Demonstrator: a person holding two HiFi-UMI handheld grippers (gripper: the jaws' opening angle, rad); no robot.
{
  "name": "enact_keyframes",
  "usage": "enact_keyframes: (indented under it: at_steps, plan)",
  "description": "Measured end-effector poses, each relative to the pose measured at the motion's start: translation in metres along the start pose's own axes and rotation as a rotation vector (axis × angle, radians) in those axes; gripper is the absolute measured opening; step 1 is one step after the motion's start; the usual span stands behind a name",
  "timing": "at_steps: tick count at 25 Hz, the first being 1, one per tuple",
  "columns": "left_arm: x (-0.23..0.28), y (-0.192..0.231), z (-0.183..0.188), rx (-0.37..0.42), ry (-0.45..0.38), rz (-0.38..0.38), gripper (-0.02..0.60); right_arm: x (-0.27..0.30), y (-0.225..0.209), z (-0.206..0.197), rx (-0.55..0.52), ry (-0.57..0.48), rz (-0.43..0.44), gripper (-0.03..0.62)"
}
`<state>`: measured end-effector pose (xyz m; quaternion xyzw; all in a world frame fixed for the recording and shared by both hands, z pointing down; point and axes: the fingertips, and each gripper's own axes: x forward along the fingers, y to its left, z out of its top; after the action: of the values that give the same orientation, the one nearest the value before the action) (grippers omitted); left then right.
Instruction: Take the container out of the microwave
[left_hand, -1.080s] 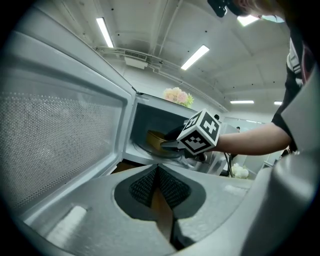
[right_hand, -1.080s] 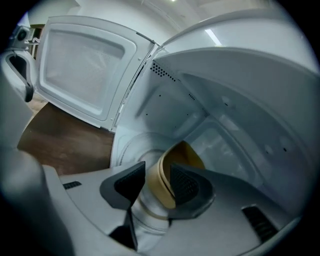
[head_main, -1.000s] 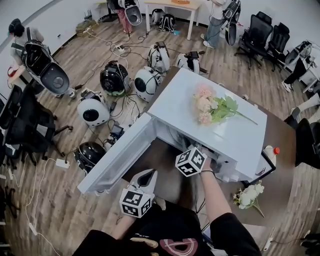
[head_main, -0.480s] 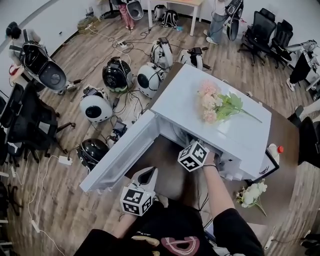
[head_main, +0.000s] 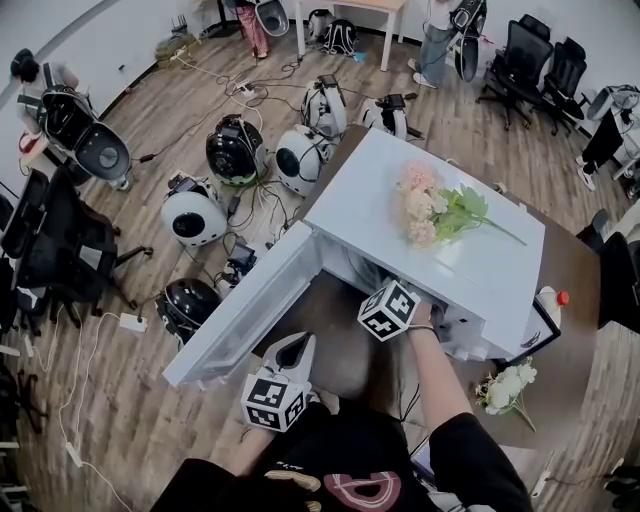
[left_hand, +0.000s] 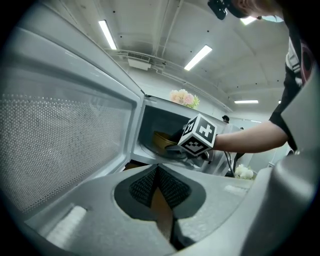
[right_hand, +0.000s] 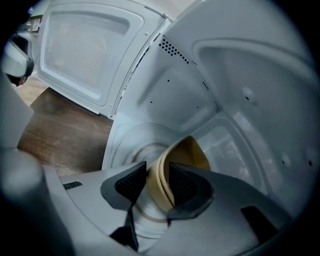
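In the right gripper view, the right gripper (right_hand: 157, 187) reaches into the open microwave (right_hand: 240, 100). Its jaws sit astride the wall of the yellow container (right_hand: 190, 152), one pad outside and one inside. They have just been closing, and both pads now lie against that wall, pinching it. The container is inside the cavity, tilted over the round turntable (right_hand: 131, 142). The door (right_hand: 85, 55) is swung wide at the upper left, above the brown table (right_hand: 60, 130). In the left gripper view, the left gripper (left_hand: 157, 175) is outside the oven with its ribbed pads pressed together at the tips and nothing between them. The door's mesh panel fills the left of this view. Ahead, the right gripper's marker cube and the person's forearm reach into the cavity, where the yellow container shows. A pink bouquet (left_hand: 182, 97) lies on the oven's top. In the head view, the left gripper hangs low beside the near end of the open door. The right arm goes into the oven mouth, and the container itself is hidden there. White flowers (head_main: 503, 392) lie on the table to the right.
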<state>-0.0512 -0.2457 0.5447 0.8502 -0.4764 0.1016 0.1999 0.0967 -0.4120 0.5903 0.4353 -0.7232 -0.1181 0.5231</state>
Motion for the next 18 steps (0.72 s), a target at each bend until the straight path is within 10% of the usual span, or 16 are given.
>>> enact_keyframes:
  at_steps: [18]
  plan:
    - [0.000,0.005,-0.004,-0.039,-0.003,0.027,0.009,-0.003,0.014,-0.002,-0.039,0.028,0.104,0.060]
